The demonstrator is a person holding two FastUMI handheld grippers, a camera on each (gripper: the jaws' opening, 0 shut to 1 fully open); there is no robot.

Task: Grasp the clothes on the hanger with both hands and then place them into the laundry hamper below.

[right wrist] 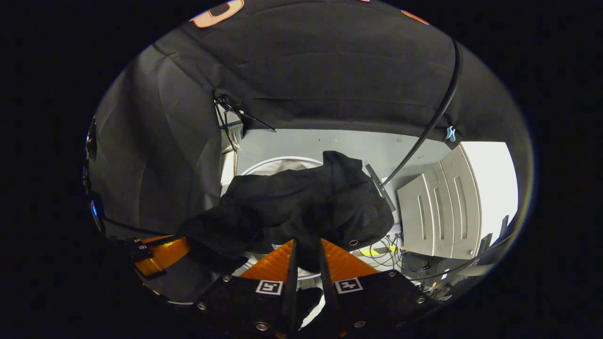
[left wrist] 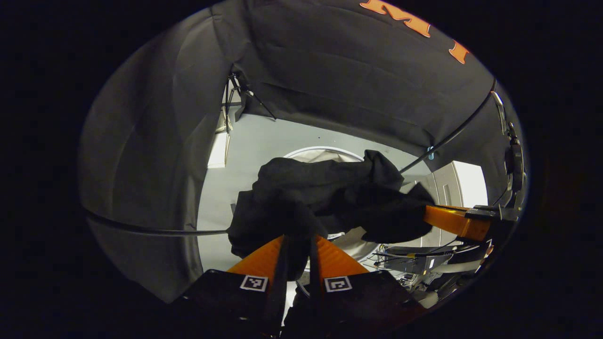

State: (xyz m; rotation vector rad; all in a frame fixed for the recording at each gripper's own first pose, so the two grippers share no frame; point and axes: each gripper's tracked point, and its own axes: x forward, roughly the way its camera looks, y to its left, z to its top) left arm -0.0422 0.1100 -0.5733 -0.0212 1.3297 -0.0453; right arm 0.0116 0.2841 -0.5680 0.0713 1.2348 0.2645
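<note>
In the left gripper view, the left gripper [left wrist: 297,245] has its fingers drawn narrow, pinching a fold of the black garment [left wrist: 325,197], which hangs bunched above the white-rimmed hamper [left wrist: 325,149]. The right gripper [left wrist: 426,215] grips its far end.

In the right gripper view, the right gripper [right wrist: 306,249] likewise clamps the cloth, and a grey cabinet [right wrist: 438,212] stands alongside.
</note>
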